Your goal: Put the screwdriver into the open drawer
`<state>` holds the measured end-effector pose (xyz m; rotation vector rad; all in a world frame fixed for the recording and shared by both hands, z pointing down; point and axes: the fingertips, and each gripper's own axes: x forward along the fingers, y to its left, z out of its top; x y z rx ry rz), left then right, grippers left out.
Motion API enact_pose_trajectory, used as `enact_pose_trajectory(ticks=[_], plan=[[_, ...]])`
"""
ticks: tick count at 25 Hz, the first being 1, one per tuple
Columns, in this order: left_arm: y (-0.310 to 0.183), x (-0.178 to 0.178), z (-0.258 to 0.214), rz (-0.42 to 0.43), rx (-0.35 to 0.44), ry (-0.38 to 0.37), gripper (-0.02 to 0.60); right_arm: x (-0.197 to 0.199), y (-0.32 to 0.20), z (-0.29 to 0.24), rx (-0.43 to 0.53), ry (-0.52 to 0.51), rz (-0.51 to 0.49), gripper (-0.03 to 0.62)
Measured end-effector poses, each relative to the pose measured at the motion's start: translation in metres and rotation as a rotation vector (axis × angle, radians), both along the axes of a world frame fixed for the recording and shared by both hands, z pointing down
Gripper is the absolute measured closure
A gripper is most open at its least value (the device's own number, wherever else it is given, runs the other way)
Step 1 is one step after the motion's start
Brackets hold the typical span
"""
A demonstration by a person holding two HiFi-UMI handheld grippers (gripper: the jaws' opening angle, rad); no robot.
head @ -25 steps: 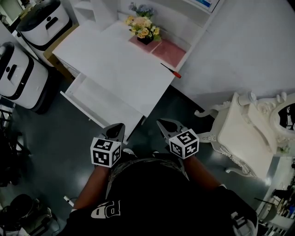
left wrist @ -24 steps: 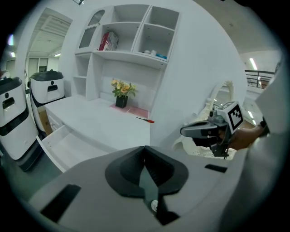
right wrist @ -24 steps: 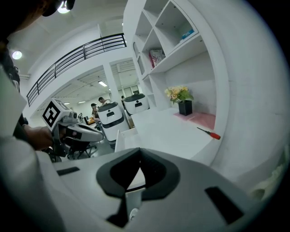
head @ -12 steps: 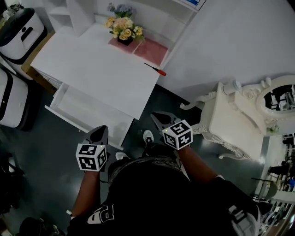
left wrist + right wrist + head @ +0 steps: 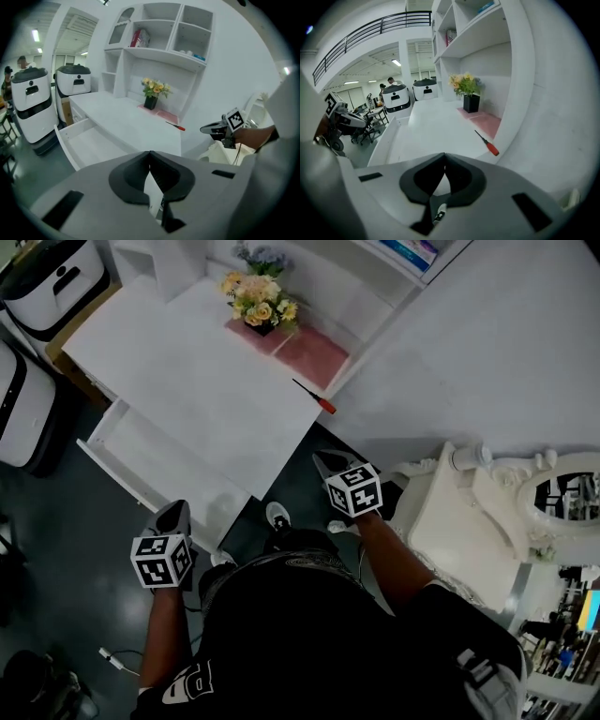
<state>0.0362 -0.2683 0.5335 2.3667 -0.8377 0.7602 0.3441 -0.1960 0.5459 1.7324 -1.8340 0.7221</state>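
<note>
L tool (image 5: 174,514) & R tool (image 5: 324,461) both closed, empty; screwdriver (image 5: 312,397) on bench (image 5: 178,367), drawer (image 5: 105,424) open.

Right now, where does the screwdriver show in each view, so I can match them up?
Head view: screwdriver above centre, at the white desk's edge by the wall, red handle lower right.
Left gripper view: screwdriver right of centre, on the desk's far edge.
Right gripper view: screwdriver right of centre, red handle nearest.
Shared landmark: the flower bouquet on the pink mat, behind the screwdriver.
</note>
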Motion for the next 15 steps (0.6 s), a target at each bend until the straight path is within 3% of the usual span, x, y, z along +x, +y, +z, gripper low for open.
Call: enact_pose_trajectory(ticks=[7,15], plan=[[-0.002,0.022,0.012,-0.159,-0.039,-0.026,0.566,0.075,-0.041,0.022,-0.019,0.031,-0.059,0.583],[0.008,0.036,0.011,-0.278,-0.003,-0.101,0.566,0.132,-0.066,0.048,-0.036,0.078,-0.126,0.569]])
